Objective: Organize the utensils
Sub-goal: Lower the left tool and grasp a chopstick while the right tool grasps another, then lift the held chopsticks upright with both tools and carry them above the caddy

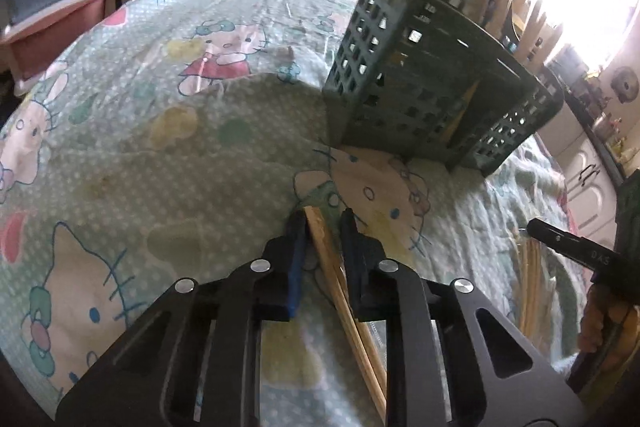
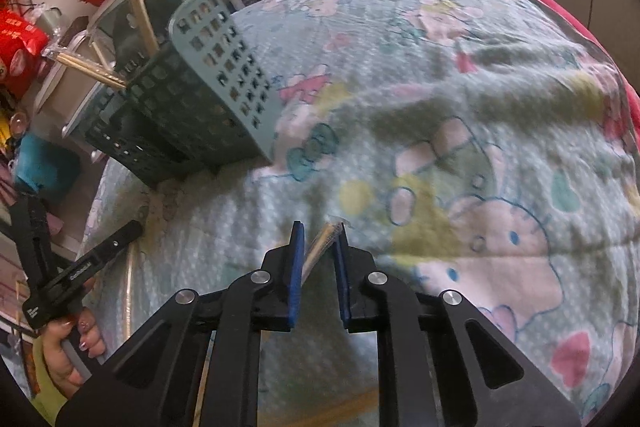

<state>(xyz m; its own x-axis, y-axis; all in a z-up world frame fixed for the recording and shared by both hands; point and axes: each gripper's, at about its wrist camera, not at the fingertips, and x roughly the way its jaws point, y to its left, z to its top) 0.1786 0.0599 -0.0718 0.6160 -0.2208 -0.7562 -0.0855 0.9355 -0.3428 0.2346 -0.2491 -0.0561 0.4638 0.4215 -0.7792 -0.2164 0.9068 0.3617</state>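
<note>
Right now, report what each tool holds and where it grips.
The left tool has wooden chopsticks between its fingers, near their tips. The right tool has a clear-wrapped chopstick pair near one end. Firm clamping cannot be told.

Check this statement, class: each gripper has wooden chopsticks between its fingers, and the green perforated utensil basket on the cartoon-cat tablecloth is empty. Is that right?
Not quite. The green perforated utensil basket is not empty: the right wrist view shows wooden chopsticks standing in it. The rest holds: the left gripper and right gripper each have chopsticks between their fingers.

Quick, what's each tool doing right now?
Left tool: closed on wooden chopsticks.
Right tool: closed on a wrapped chopstick pair.
</note>
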